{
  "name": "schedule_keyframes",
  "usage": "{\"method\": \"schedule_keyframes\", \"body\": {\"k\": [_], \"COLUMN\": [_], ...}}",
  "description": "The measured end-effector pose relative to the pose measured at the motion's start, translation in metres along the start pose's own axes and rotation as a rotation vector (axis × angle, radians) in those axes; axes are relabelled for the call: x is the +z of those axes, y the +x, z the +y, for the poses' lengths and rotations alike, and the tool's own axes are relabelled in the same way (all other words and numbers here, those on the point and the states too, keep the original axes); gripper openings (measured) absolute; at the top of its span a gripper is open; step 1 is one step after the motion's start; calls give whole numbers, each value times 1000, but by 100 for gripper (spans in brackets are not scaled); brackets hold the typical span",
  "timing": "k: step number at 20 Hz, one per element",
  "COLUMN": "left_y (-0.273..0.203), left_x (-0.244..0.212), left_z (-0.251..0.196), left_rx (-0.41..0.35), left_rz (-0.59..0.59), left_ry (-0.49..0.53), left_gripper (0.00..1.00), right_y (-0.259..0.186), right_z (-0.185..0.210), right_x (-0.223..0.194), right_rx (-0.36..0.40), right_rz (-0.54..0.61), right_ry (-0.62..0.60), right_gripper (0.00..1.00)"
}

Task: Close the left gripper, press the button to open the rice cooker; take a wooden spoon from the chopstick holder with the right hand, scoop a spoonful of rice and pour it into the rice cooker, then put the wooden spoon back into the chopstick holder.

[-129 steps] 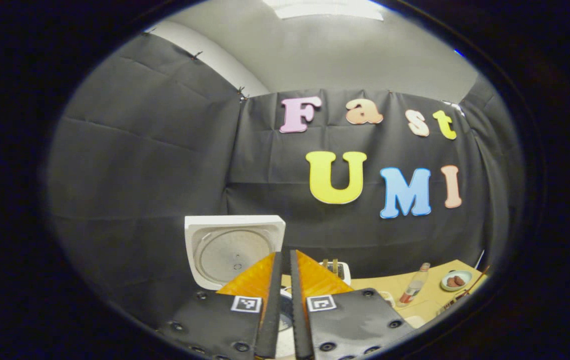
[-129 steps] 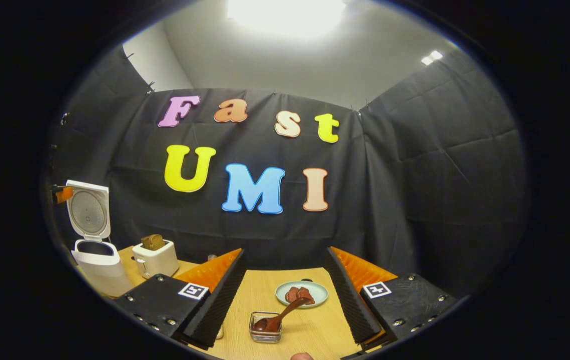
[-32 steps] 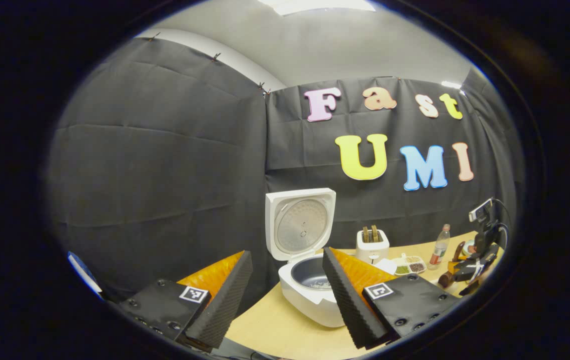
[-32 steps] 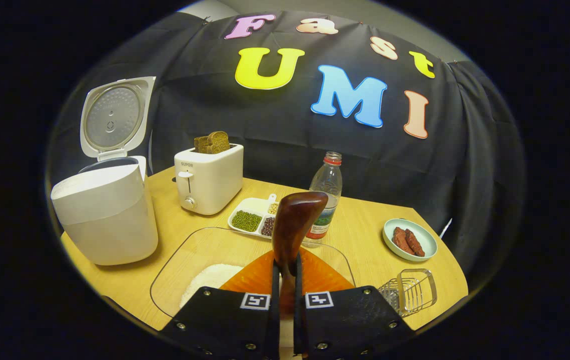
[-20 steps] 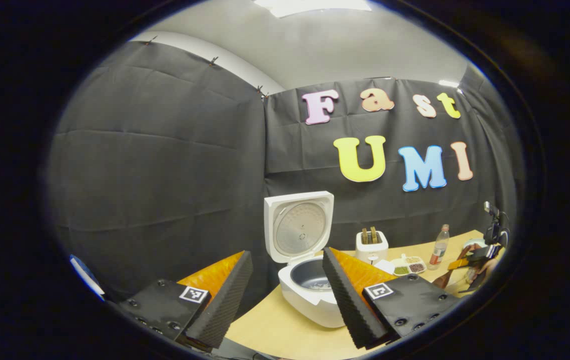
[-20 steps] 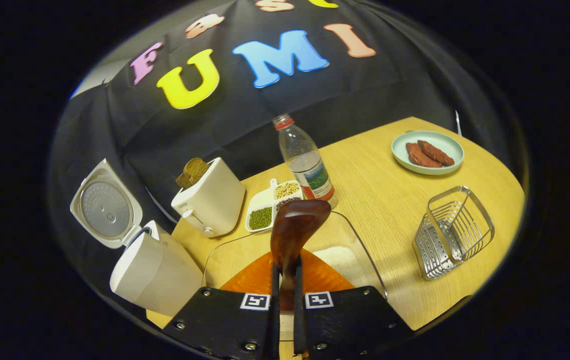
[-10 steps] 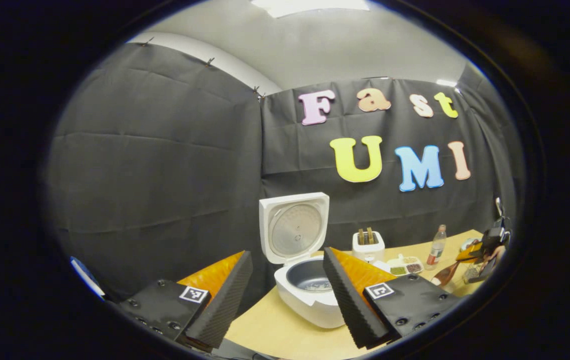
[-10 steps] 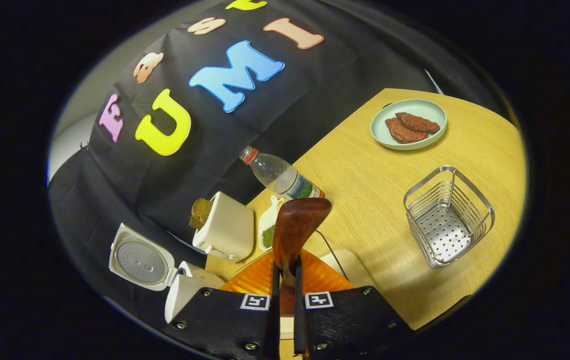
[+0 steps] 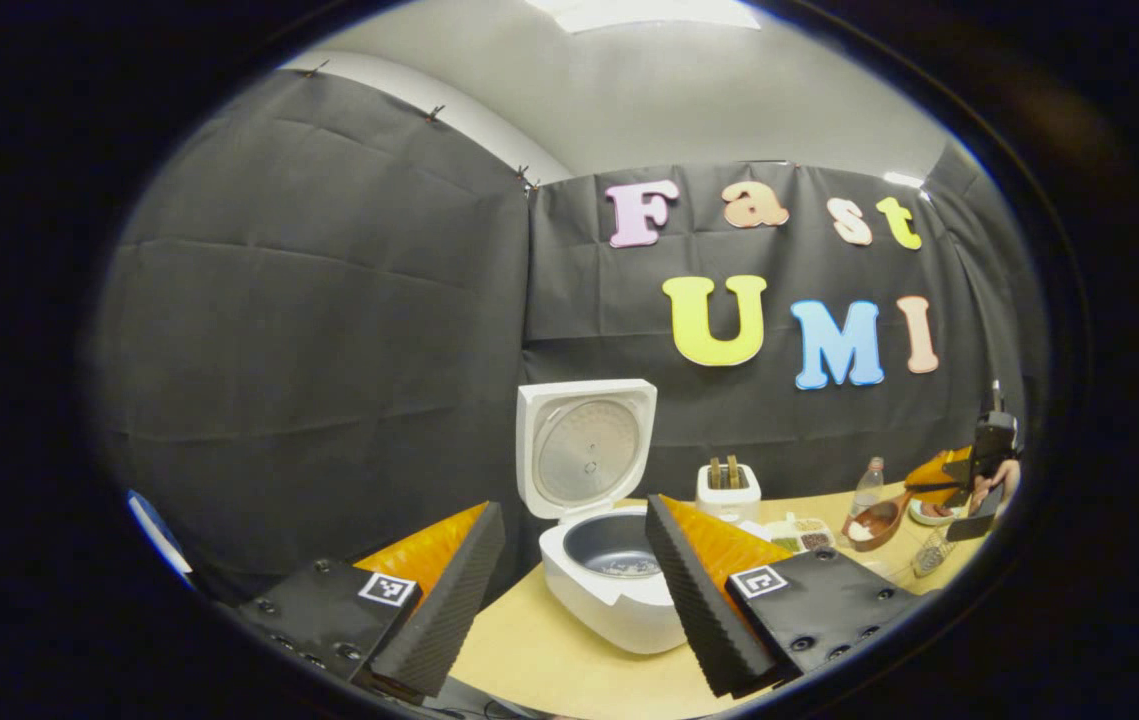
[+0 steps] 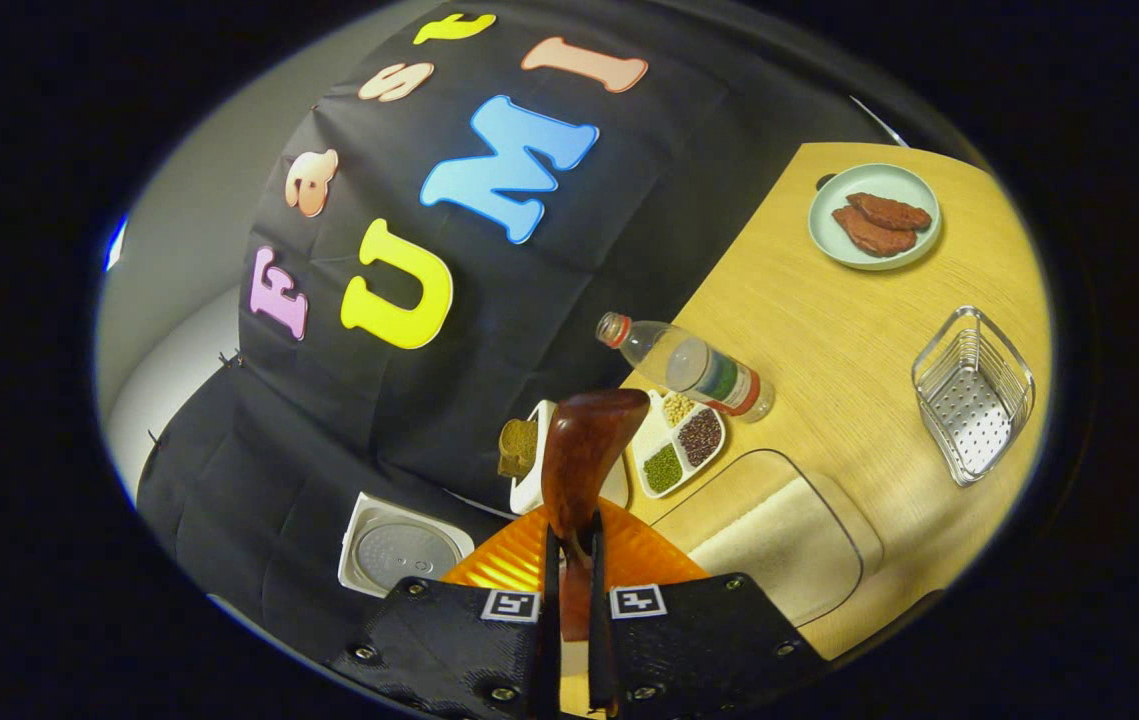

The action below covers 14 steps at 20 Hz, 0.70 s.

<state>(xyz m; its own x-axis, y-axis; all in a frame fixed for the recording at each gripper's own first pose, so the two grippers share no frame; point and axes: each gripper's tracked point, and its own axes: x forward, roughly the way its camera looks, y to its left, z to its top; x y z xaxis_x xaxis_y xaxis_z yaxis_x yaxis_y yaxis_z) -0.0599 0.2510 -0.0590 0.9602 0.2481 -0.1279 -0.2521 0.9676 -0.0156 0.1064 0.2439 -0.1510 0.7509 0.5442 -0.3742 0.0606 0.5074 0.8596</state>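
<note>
Right gripper view: right gripper [image 10: 569, 600] clamps one wooden spoon [image 10: 579, 460] | left gripper [image 9: 569, 590] apart | one rice cooker [image 9: 609, 590]

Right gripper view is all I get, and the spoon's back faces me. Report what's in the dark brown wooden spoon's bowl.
Observer: In the left gripper view, the dark brown wooden spoon carries a small white heap, apparently rice.
Operator: Describe the cooker's pot.
Observer: The white rice cooker stands open; its dark inner pot holds a few white grains.
Operator: Report the left gripper.
Observer: The left gripper is open, fingers wide apart, holding nothing.
</note>
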Motion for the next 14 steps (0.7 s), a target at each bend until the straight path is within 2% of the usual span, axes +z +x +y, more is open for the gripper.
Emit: {"method": "schedule_keyframes", "body": {"k": [1,7,14], "left_y": [1,-14,-29], "left_x": [-6,-18,-35], "left_z": [4,28,64], "left_rx": [5,46,130], "left_rz": [6,25,52], "left_ry": [-3,-12,-37], "left_gripper": [100,96,98], "right_y": [3,26,68], "right_z": [12,79,145], "right_x": [0,-18,-61], "right_rx": [13,99,189], "right_rz": [3,43,116], "right_ry": [-14,-90,-162], "right_gripper": [11,11,11]}}
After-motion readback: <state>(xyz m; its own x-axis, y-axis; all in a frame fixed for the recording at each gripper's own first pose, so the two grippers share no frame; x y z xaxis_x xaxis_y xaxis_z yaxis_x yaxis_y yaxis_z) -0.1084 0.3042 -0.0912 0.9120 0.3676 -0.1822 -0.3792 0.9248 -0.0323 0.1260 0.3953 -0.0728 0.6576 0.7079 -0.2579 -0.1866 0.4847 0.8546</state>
